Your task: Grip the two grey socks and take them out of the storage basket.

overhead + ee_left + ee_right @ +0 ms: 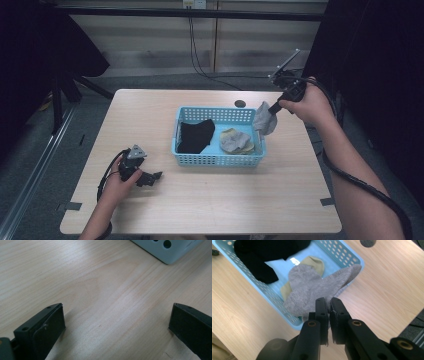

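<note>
Wood-grain laminate covers the counter [210, 200], the largest thing in view, standing in a dim room with dark drapes at both sides and a pale panelled wall behind. Near its middle sits a light blue perforated basket [218, 160], holding a black garment [196, 136] on its left side and a grey-and-tan sock pair [235, 141] toward the right.

At the basket's far right corner the right gripper [328, 305] hangs above the rim, its jaws pinched together on a grey sock [317, 288]. From the right gripper view the sock trails away from the jaws toward the basket, its long axis running roughly across the corner, the toe end over the rim and the rest draped above the socks already inside. The right hand is plainly the nearer one to it. Whether the next move carries the sock out over the bare counter or lowers it into the basket cannot be told.

The left gripper [117, 322] rests low on the counter, well apart from the basket's front left corner, jaws spread wide with nothing but wood between them.
</note>
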Motion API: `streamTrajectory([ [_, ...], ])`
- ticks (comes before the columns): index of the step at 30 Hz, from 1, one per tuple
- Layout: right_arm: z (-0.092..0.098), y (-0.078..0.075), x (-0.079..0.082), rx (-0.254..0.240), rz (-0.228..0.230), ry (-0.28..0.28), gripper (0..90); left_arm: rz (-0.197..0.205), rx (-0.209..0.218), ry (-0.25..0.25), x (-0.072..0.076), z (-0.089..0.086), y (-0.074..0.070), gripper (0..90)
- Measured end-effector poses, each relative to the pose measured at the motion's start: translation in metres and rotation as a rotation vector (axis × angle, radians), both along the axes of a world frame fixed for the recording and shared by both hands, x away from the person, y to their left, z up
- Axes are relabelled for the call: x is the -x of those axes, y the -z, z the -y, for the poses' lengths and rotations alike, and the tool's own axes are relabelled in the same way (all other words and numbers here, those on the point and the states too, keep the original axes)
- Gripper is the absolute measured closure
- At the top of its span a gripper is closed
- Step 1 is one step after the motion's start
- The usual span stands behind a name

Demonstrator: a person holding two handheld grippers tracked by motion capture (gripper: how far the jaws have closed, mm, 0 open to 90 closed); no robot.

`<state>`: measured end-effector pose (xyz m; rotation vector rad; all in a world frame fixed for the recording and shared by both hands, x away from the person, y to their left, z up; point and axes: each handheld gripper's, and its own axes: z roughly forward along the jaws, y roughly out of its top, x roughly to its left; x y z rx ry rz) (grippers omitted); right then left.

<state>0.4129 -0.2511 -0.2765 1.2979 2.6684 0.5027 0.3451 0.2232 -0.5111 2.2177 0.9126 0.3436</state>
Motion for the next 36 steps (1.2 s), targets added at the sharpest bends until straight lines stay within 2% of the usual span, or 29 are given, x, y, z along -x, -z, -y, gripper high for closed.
streamTrajectory([
  [9, 0.034, 0.007, 0.005, -0.010, -0.003, 0.064, 85.1, 0.000, 0.000, 0.000, 0.000, 0.000, 0.000, 0.0],
  [15, 0.050, 0.018, 0.006, -0.010, -0.006, 0.090, 85.0, 0.000, 0.000, 0.000, 0.000, 0.000, 0.000, 0.0],
  [27, 0.063, 0.053, 0.005, 0.001, -0.041, 0.115, 84.6, 0.005, 0.000, -0.003, 0.000, 0.000, 0.000, 0.0],
  [36, 0.060, 0.079, 0.002, 0.013, -0.078, 0.112, 84.6, 0.003, 0.001, -0.002, 0.000, 0.000, 0.000, 0.0],
])
